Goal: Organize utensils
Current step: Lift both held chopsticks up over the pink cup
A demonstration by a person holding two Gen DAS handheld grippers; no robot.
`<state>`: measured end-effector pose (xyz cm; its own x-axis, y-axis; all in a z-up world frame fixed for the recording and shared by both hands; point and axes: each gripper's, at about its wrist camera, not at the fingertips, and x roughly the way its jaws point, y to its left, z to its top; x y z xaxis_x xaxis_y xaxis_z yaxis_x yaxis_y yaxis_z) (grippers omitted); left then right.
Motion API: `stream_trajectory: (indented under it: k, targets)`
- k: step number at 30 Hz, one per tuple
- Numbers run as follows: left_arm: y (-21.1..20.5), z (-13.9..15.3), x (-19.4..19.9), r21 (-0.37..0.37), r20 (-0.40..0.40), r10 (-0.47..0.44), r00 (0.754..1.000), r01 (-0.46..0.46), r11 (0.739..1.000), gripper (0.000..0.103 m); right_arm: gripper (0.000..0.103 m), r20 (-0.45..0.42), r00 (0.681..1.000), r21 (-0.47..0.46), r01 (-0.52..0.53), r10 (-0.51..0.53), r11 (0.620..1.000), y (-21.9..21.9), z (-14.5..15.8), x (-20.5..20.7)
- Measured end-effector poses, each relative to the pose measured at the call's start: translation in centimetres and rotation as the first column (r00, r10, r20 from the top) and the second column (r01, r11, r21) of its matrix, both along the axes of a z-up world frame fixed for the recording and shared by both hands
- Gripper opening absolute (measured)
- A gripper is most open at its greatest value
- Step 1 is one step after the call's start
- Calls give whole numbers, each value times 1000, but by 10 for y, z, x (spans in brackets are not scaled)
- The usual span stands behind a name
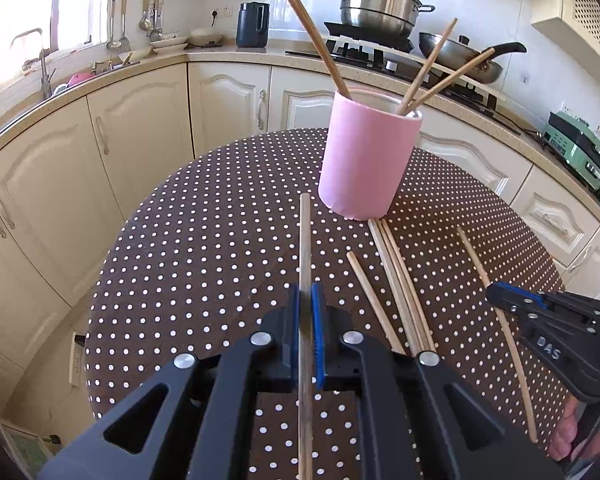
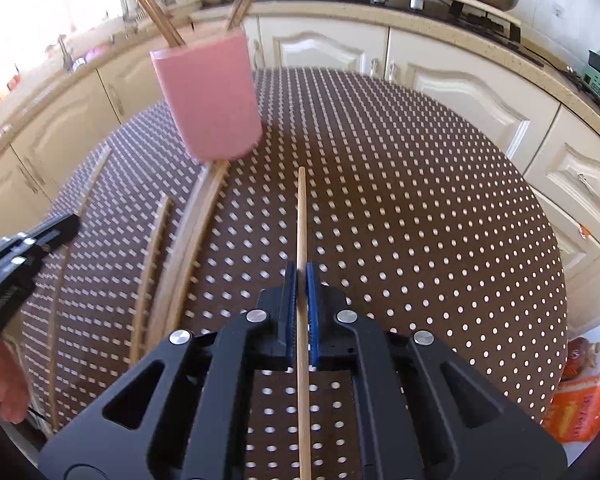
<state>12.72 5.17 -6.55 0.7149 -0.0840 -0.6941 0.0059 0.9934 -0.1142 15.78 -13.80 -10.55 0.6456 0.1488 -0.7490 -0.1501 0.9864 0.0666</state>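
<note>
Both clamped lengthwise for endwise insertion: left gripper (image 1: 305, 300) pinching one chopstick (image 1: 305, 240), right gripper (image 2: 301, 280) pinching another chopstick (image 2: 301, 216), aimed towards pink holder (image 1: 366, 156); loose chopsticks (image 1: 396, 280) lying on dotted table (image 1: 204, 240) beside it.

The left gripper (image 1: 305, 300) is seen from behind in its own camera, with both black arms reaching forward and the blue-padded jaws drawn nearly together, pinched on a chopstick (image 1: 305, 248) that runs straight out between them. The right gripper (image 2: 301, 280) is held in the same way, its jaws pressed against a second chopstick (image 2: 301, 220) pointing forward. In the left view, the right gripper is seen low at the right edge, with part of a hand (image 1: 566, 432) below it. In the right view, fingers (image 2: 8, 384) of the other hand are visible at the lower left.
</note>
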Motion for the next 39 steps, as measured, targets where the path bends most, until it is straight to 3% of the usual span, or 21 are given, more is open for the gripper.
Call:
stream_trajectory:
  k: [7,14,28,39]
  targets:
    - [2,21,-4,-35,72,4,997,-2,999,7,6,90,996,69,-15,9,998,6,34,-16]
    - [2,51,-13,-22,204,28,979,-24,999,7,6,187,982,155,-31,1,987,1,73,-25]
    - [-11,100,-1,-29,317,34,948,-26,999,7,6,297,955,179,-26,-29,983,-2,123,-13]
    - [-4,148,23,-49,408,90,909,-77,996,7,6,366,931,213,-73,-11,974,6,173,10]
